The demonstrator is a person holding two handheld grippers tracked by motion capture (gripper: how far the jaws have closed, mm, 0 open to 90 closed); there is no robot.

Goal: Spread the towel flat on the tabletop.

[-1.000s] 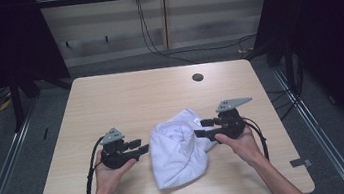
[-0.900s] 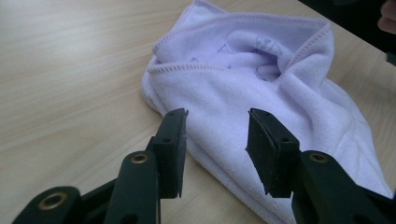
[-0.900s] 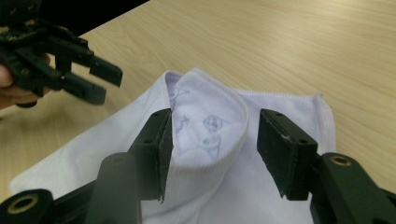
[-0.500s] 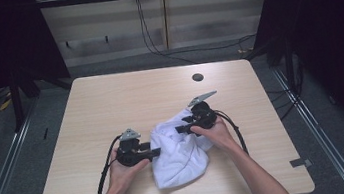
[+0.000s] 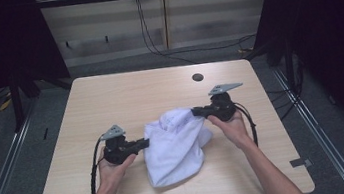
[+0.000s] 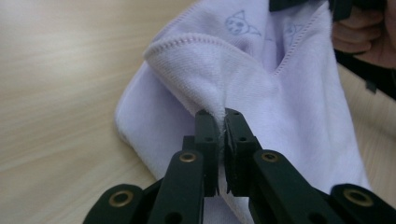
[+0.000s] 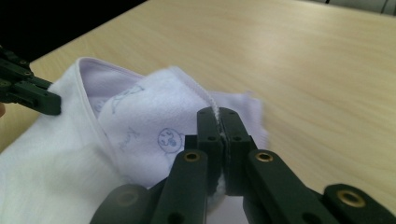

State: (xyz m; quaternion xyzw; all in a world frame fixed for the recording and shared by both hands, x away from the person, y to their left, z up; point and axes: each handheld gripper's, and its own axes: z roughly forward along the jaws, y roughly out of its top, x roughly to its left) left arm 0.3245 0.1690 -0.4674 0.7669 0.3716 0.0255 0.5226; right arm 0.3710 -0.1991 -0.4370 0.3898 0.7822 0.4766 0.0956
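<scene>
Two hand-held grippers pinch the towel (small drawings, no lettering).

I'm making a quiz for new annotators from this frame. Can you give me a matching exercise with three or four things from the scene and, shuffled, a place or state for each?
Things:
1. left gripper
2. right gripper
3. white cloth
4. dark round hole

Places or states:
A. lies rumpled on the table between the two hands
B. sits in the tabletop near the far edge
C. shut on the cloth's near-left edge
D. shut on the cloth's far-right hem

Pairs: 1-C, 2-D, 3-A, 4-B
</scene>
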